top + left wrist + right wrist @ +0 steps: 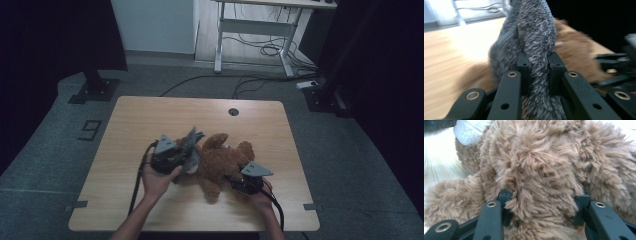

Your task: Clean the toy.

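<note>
Grey cloth (534, 50) hides the teddy bear (225, 160) from left tongs (539, 72)

The wooden surface (150, 120) has a round grommet hole (233, 111) near its far edge; beyond it, a white desk frame (260, 27) stands over loose cables (265, 49) on the grey floor (350, 150).

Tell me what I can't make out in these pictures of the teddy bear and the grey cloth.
- Grey furry cloth: in the left gripper view its top and bottom run off the frame, so its whole shape is unclear; the high view blurs it.
- Teddy bear: face too small and dim in the high view; the right gripper view sits too close.
- Right tongs: fur covers the fingertips.
- Left tongs: the background beyond is motion-blurred.
</note>
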A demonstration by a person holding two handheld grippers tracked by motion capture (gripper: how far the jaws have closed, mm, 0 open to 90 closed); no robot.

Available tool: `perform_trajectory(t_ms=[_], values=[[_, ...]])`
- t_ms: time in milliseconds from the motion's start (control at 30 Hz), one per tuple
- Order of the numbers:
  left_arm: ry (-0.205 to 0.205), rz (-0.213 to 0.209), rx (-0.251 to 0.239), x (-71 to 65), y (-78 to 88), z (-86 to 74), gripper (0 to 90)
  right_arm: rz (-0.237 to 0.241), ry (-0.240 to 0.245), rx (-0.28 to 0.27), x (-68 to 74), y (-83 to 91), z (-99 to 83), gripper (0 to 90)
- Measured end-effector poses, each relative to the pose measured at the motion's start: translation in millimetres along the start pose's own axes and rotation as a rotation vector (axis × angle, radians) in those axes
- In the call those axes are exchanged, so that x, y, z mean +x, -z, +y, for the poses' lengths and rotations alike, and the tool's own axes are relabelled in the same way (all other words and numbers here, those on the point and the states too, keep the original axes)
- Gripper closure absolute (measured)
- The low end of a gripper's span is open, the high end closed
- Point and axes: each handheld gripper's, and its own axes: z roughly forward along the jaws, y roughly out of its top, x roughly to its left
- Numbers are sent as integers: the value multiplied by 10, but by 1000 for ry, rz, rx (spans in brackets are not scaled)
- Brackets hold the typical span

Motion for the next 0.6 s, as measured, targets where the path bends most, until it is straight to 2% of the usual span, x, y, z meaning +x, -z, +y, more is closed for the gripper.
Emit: perform_trajectory(t_ms=[33, 100, 133, 233, 267, 300, 333, 367, 400, 433, 467, 600], values=[[-28, -45, 12, -209, -148, 69, 760, 0, 0, -1, 1, 0, 0, 512], [-51, -80, 30, -387, -293, 113, 760, 1, 2, -1, 1, 1, -1, 512], [-51, -80, 30, -387, -293, 113, 760, 1, 2, -1, 1, 1, -1, 512], [-108, -122, 69, -752, -627, 154, 759, 2, 1, -1, 1, 3, -4, 511], [-108, -122, 69, -752, -627, 154, 759, 2, 1, -1, 1, 3, -4, 511], [-126, -124, 105, -872, -816, 116, 758, 3, -3, -2, 4, 4, -6, 511], [-126, -124, 105, -872, -816, 116, 758, 3, -3, -2, 4, 4, -6, 511], [-136, -109, 145, -897, -947, 56, 758, 3, 0, -1, 3, 5, -7, 511], [-135, -105, 158, -893, -998, 18, 757, 2, -1, -1, 8, 6, -9, 511], [-133, -103, 154, -877, -1033, -28, 758, 2, 1, 2, 8, 5, -10, 510], [-126, -109, 140, -845, -1018, -58, 760, 3, -3, 7, 3, 1, -16, 509], [-127, -100, 137, -797, -951, -40, 763, 8, 6, 2, 7, -3, -14, 509]])
